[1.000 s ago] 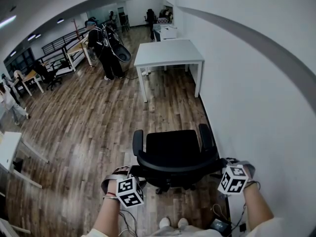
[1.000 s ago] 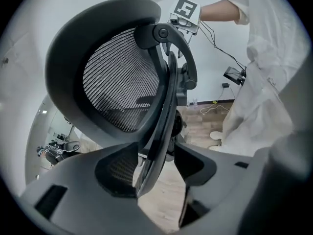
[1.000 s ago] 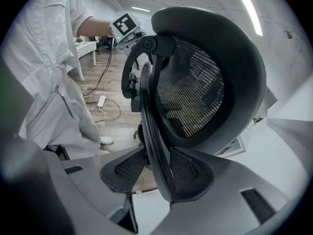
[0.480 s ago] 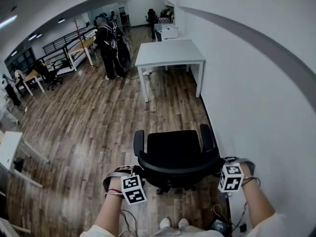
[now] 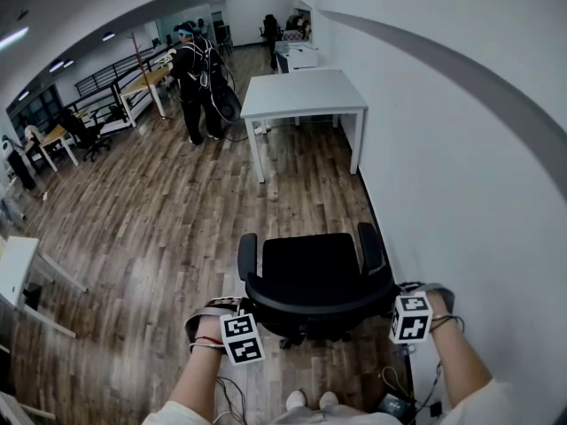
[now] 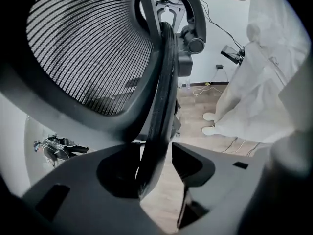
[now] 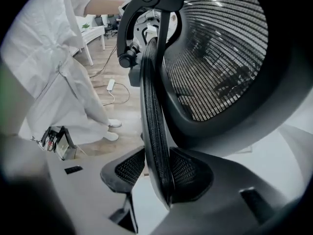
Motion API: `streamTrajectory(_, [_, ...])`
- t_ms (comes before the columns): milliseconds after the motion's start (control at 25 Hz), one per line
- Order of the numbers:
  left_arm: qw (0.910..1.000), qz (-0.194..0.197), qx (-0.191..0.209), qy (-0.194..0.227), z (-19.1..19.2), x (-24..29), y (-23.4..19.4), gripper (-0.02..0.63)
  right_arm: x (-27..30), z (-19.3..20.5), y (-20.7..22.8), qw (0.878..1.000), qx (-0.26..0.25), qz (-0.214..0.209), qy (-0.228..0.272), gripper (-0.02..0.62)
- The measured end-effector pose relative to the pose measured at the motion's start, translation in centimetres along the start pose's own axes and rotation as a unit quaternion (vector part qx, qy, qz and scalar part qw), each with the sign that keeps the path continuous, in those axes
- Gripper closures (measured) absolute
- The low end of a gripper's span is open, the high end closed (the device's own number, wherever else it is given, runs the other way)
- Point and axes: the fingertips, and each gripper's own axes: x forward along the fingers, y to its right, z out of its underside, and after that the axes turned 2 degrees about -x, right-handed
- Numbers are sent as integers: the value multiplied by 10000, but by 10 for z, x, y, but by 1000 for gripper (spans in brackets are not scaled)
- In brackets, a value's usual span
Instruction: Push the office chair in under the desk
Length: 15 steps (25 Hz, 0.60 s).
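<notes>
- Your right gripper [image 7: 157, 164] pinches the back rim [image 7: 149, 97], giving you a firm hold for pushing.
- Your left gripper [image 6: 159, 152] has just been closing around the back rim [image 6: 164, 82]; one side isn't touching yet.
- The chair [image 5: 310, 268] stands well apart from the desk [image 5: 301, 94].

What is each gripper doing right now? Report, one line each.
Left gripper: open; fingers have just been closing around the backrest edge, with a gap on one side.
Right gripper: shut on the backrest edge.
</notes>
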Motion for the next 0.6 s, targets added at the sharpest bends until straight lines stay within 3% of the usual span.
streamTrajectory(240, [9978,68,437,-496,12,14,2,411,4,4,-4,9984,-449,-184,-299,437])
streamTrajectory(600, [9961,52,529,-709,21,33,-3,443,8,6,-4,9977,-525,24,-417,449])
